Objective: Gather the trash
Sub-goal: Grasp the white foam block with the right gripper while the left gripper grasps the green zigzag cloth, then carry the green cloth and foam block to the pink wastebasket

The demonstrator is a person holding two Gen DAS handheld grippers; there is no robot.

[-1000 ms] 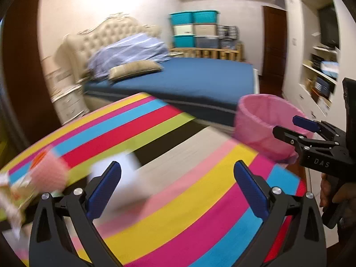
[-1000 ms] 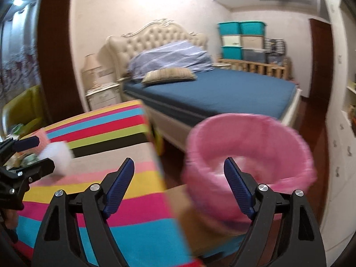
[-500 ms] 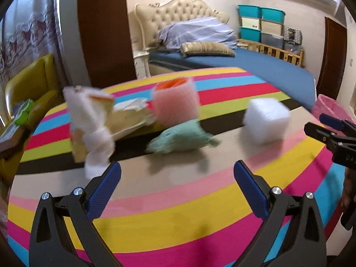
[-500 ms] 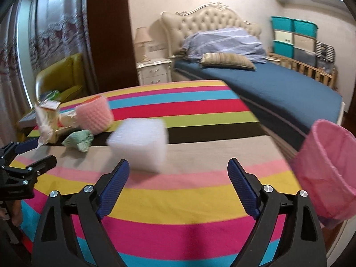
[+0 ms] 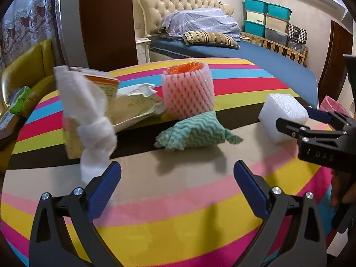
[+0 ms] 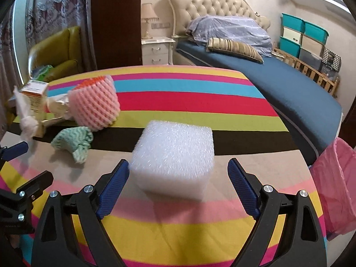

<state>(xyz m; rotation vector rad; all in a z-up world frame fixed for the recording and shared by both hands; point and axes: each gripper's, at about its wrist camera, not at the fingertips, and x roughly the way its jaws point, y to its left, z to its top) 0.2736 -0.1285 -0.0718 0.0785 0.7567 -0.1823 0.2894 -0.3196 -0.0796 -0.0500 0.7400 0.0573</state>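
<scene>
Trash lies on a striped round table (image 5: 178,222). A white foam block (image 6: 173,153) sits just ahead of my open right gripper (image 6: 178,178), between its fingers' line; it also shows in the left wrist view (image 5: 282,113). A green crumpled cloth (image 5: 195,133) lies ahead of my open, empty left gripper (image 5: 176,184). Behind it stand a pink foam net sleeve (image 5: 188,93), a torn wrapper (image 5: 133,104), a small carton (image 5: 89,102) and a white knotted tissue (image 5: 93,131). A pink-lined bin (image 6: 333,187) stands off the table's right edge.
A blue bed (image 6: 278,82) lies behind the table, with a nightstand (image 6: 158,49) and stacked storage boxes (image 6: 302,37). A yellow-green armchair (image 5: 24,71) stands at the left. The right gripper (image 5: 316,133) shows at the right edge of the left wrist view.
Both views have swung left from the pink bin to the table's trash. The right gripper has closed in on the foam block; the left gripper has come nearer the green cloth.
</scene>
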